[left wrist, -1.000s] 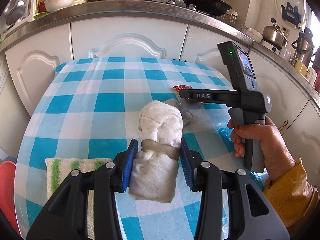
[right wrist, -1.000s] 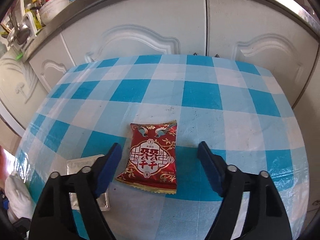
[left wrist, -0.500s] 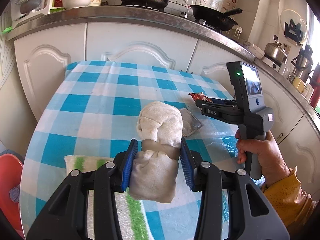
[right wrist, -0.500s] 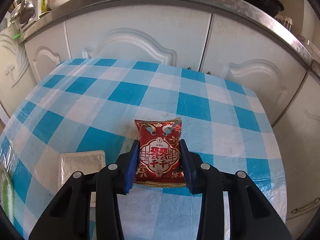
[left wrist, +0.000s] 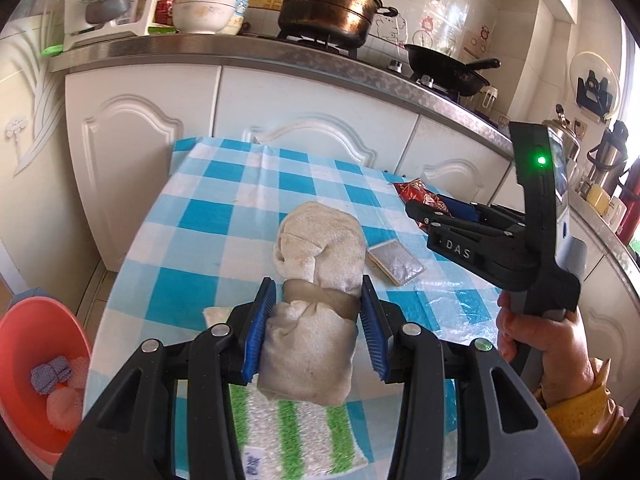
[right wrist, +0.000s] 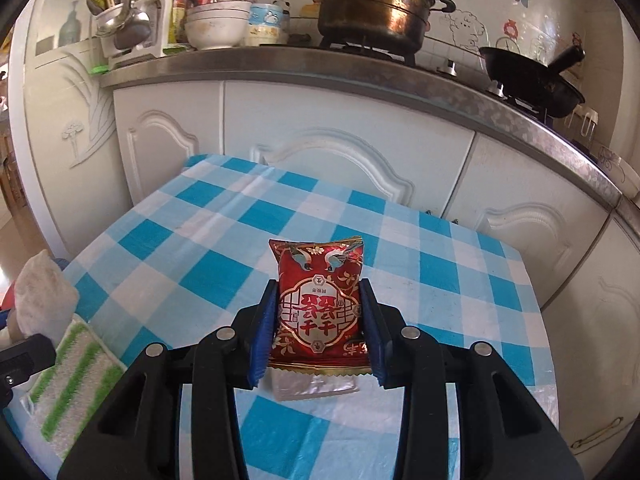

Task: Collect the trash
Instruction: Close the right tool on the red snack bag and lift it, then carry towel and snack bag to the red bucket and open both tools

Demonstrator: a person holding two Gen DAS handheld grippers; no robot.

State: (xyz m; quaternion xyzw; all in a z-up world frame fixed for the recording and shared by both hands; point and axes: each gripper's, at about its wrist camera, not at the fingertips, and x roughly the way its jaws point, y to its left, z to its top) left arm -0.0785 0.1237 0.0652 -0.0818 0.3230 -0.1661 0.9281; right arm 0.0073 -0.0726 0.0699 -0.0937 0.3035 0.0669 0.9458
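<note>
My left gripper (left wrist: 316,328) is shut on a crumpled off-white rag bundle (left wrist: 316,264) and holds it above the blue-checked table (left wrist: 224,216). My right gripper (right wrist: 318,328) is shut on a red snack packet (right wrist: 320,300), lifted off the table; from the left wrist view the right gripper (left wrist: 430,208) and the red snack packet (left wrist: 420,194) show at the right, with a hand (left wrist: 548,340) on the handle. A flat silver sachet (left wrist: 396,260) lies on the table between the two grippers, and the silver sachet (right wrist: 312,386) shows partly under the packet.
A green-striped white cloth (left wrist: 300,432) lies at the table's near edge. A red basin (left wrist: 36,364) with small items sits on the floor at the left. White cabinets (right wrist: 340,136) and a counter with a pot (right wrist: 376,0) and a pan (right wrist: 532,80) stand behind the table.
The right gripper's jaws closed on the red packet and lifted it off the table. The left gripper moved back and up with the rag bundle, bringing the red basin into view.
</note>
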